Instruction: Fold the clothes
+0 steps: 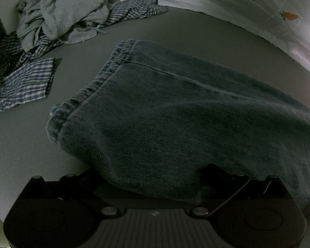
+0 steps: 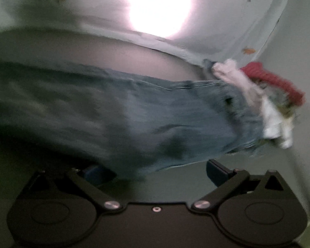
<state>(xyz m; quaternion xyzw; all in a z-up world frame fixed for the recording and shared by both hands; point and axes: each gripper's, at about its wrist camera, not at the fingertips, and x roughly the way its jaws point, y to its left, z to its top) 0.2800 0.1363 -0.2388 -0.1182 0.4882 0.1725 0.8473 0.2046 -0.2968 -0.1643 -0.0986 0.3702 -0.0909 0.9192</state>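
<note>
Lying flat on the grey table [image 1: 175, 26], the jeans [image 1: 175, 111] are seen with the long axis running left to right, hems [image 1: 88, 88] toward the left. Denim is draped over the left gripper [image 1: 148, 173]; its jaws are hidden, so the grip cannot be told. The right gripper [image 2: 155, 171] is spread wide, holding nothing, just beside the jeans' near edge. A clothes pile [image 1: 57, 18] is seen beyond the hems.

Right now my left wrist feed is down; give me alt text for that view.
Blue jeans fill the centre, draped over the left gripper so its fingertips are hidden, hem end lying away on the grey table. Far left, a grey garment is heaped on crumpled checked shirts; a pale curtain hangs behind.
</note>
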